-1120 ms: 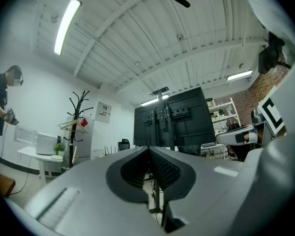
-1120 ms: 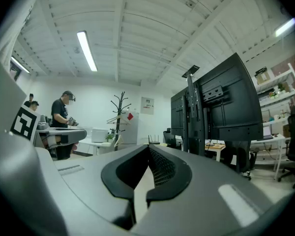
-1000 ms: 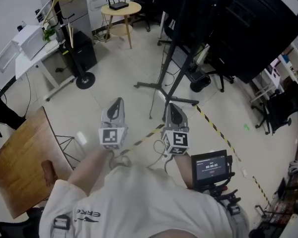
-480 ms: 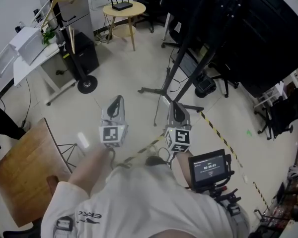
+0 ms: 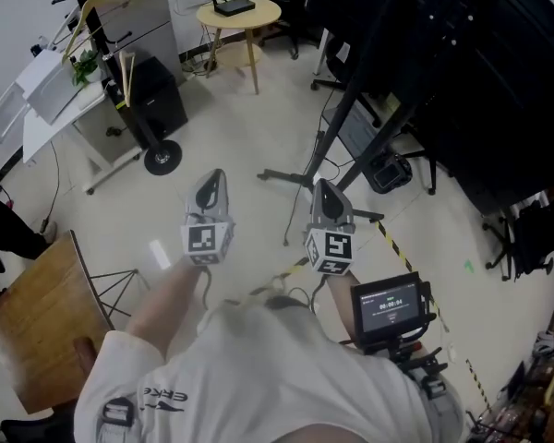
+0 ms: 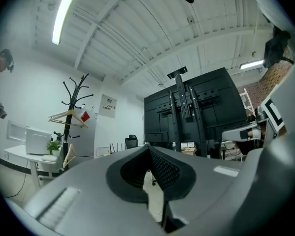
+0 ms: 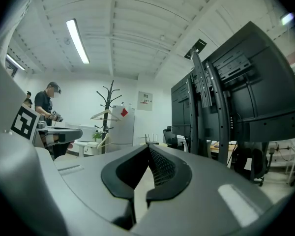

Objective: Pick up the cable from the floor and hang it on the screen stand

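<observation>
Thin dark floor cable (image 5: 288,224), likely target: ahead between my grippers, by black screen stand (image 5: 346,100); runs away. Left gripper (image 5: 214,178), right gripper (image 5: 320,187) closed, empty; right nearer.

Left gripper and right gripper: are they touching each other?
Apart. The head view shows floor between the left gripper and the right gripper.
</observation>
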A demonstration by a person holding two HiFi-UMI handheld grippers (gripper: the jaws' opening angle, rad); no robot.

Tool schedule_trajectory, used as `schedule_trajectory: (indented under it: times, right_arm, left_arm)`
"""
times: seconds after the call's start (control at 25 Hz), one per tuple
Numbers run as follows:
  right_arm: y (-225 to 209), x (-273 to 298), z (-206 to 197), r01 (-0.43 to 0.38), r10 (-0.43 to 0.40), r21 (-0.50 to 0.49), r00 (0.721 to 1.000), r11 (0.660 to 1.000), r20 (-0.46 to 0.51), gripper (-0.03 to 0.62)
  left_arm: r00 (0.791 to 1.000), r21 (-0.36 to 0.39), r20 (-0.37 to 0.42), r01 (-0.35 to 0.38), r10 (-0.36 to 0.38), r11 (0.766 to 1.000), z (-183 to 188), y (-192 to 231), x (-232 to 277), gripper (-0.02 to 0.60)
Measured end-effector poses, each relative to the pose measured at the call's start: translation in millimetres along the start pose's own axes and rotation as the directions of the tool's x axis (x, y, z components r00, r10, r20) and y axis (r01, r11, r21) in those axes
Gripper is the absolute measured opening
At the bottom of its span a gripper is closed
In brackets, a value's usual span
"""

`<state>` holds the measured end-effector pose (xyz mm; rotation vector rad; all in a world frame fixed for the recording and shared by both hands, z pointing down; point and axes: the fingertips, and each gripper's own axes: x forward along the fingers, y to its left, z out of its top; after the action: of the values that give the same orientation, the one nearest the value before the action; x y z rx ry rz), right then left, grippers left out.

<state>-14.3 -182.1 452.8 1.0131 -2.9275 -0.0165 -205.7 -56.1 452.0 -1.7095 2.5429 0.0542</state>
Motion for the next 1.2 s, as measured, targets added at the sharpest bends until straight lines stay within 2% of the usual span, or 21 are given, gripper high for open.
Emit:
schedule_trajectory:
  times: [0.28, 0.44, 0.76, 0.96, 1.2]
  right_arm:
    - [-45.2, 53.9, -16.7, -0.015, 0.015, -0.003, 0.999, 1.0, -0.031, 0.014]
    - [-60.0, 67.9, -35.7, 0.01, -0.011, -0.005, 0.998, 1.0, -0.07, 0.014]
    - [-81.9, 87.1, -95.6, 0.055, -0.056, -0.011, 0.982, 0.998, -0.182, 0.014]
    - [-95.4, 106.3, -170.8, 0.065, -0.062, 0.004, 0.965, 0.998, -0.253, 0.014]
    - [-109.0, 106.7, -311.8, 0.097, -0.08, 0.03, 0.93, 0.995, -0.359, 0.014]
  left_arm:
    - [1.0, 0.006, -0.029, -0.001, 0.001, 1.0, -18.1, -18.5, 63.2, 0.002]
    - [0.997, -0.003, -0.07, 0.031, -0.032, 0.999, -40.7, -27.1, 86.3, 0.002]
    - [0.977, -0.031, -0.18, 0.106, -0.11, 0.994, -107.8, -41.6, 118.5, 0.002]
    - [0.954, -0.024, -0.255, 0.155, -0.156, 0.988, -183.6, -48.8, 142.6, 0.002]
    - [0.914, -0.061, -0.347, 0.202, -0.21, 0.977, -317.2, -62.4, 147.7, 0.003]
